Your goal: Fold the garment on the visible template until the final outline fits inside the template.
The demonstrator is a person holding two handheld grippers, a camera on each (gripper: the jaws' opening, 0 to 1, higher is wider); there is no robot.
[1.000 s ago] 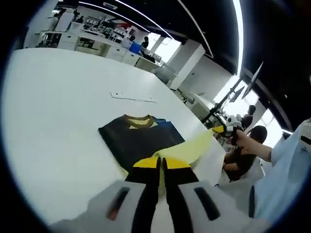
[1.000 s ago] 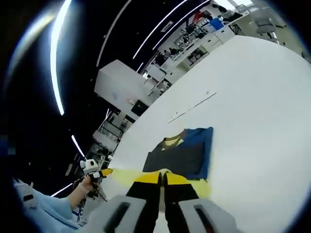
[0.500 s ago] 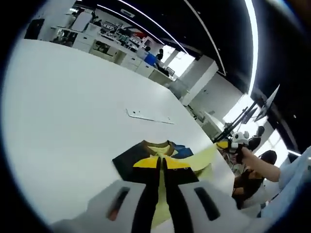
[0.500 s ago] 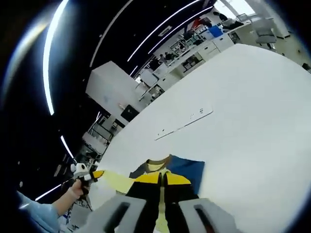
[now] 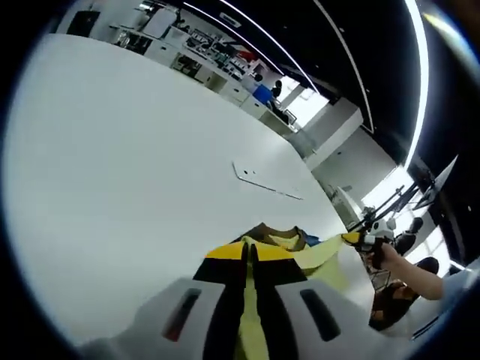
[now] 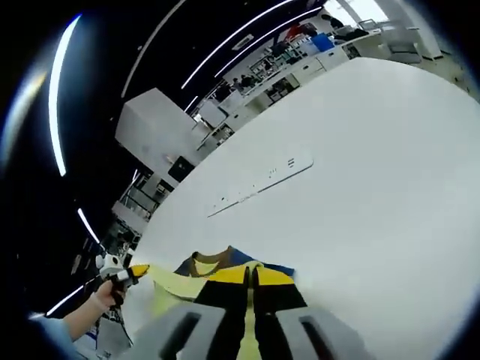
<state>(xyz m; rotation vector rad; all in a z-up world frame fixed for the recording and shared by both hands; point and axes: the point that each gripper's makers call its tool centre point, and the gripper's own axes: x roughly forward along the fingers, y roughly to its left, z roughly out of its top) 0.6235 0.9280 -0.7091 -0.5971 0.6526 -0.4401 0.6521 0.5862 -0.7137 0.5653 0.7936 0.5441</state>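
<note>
Spreading wide under both views, the large white table (image 5: 112, 165) carries the dark blue and yellow cloth garment (image 5: 281, 240), which lies near its edge with a long yellow hem stretched taut in the air between the two grippers, while a thin white flat strip (image 5: 266, 182) lies farther off on the table. By my judgement the fold is midway: part of the garment already lies doubled, the lifted edge is not yet laid over, and I cannot make out the template outline. Both the left gripper (image 5: 250, 253) and the right gripper (image 6: 250, 273) have their yellow-tipped jaws pressed together on the yellow hem.
</note>
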